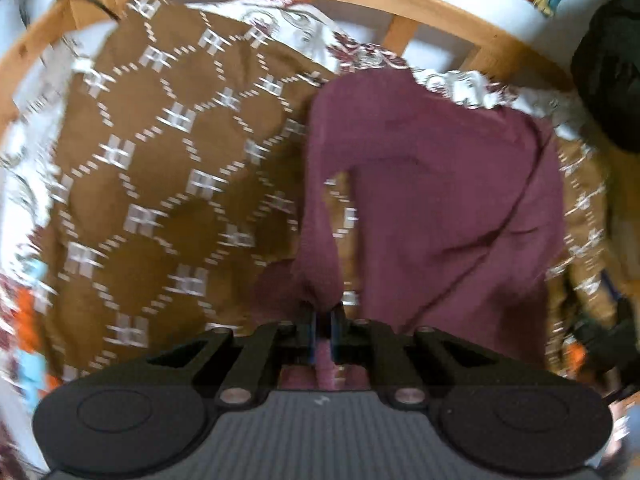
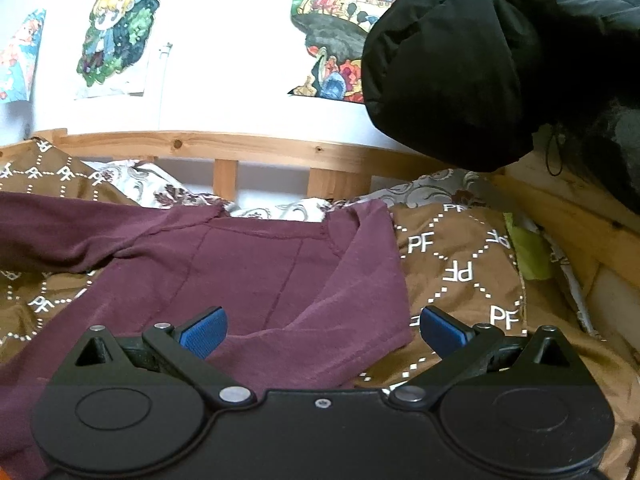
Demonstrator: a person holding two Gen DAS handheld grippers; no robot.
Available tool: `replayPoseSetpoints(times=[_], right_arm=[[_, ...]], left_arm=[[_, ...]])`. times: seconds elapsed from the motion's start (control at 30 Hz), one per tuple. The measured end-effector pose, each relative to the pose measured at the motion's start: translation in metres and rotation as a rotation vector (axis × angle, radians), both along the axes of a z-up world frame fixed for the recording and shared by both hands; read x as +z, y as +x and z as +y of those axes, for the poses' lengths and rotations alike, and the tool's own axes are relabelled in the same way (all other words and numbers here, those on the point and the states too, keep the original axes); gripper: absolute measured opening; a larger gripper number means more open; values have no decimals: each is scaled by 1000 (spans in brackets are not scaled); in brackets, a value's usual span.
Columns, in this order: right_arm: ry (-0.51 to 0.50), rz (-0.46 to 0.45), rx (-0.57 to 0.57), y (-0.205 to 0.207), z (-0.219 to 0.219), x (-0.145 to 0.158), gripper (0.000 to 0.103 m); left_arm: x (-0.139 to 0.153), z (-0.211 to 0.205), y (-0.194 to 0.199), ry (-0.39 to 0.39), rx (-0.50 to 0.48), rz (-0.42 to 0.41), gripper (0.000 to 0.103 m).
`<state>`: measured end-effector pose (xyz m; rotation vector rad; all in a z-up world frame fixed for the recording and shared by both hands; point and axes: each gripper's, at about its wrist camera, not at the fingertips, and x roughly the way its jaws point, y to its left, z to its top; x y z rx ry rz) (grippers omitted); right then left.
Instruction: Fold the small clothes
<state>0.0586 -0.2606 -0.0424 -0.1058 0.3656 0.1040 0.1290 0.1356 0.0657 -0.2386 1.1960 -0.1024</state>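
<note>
A maroon long-sleeved shirt (image 1: pixel 452 200) lies on a brown patterned blanket (image 1: pixel 160 168). My left gripper (image 1: pixel 323 312) is shut on the end of the shirt's left sleeve and holds it lifted off the blanket. In the right wrist view the shirt (image 2: pixel 256 268) lies spread flat, its right sleeve folded across the body. My right gripper (image 2: pixel 322 330) is open and empty, hovering low over the shirt's right side, with its blue pads (image 2: pixel 204 330) either side of the folded sleeve.
A wooden bed rail (image 2: pixel 248 148) runs along the far side. A black puffy jacket (image 2: pixel 500 60) hangs at the upper right. A floral sheet (image 2: pixel 160 188) shows under the blanket. Posters (image 2: pixel 116 32) hang on the white wall. A green item (image 2: pixel 528 252) lies at the blanket's right edge.
</note>
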Motion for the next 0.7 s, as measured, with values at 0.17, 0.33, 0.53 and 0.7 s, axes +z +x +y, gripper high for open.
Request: replayPoseSetpoints(times=[0.17, 0.33, 0.53, 0.7], right_arm=[[92, 54, 126, -6, 4, 1, 102], [309, 178, 415, -15, 25, 0, 102], [406, 318, 728, -27, 74, -7, 93], [381, 315, 766, -33, 92, -8, 84]], left_arm=[[-20, -21, 2, -110, 19, -5, 5], [-37, -35, 9, -172, 21, 14, 5], [-37, -60, 21, -171, 17, 8, 5], [-44, -89, 33, -176, 20, 21, 5]])
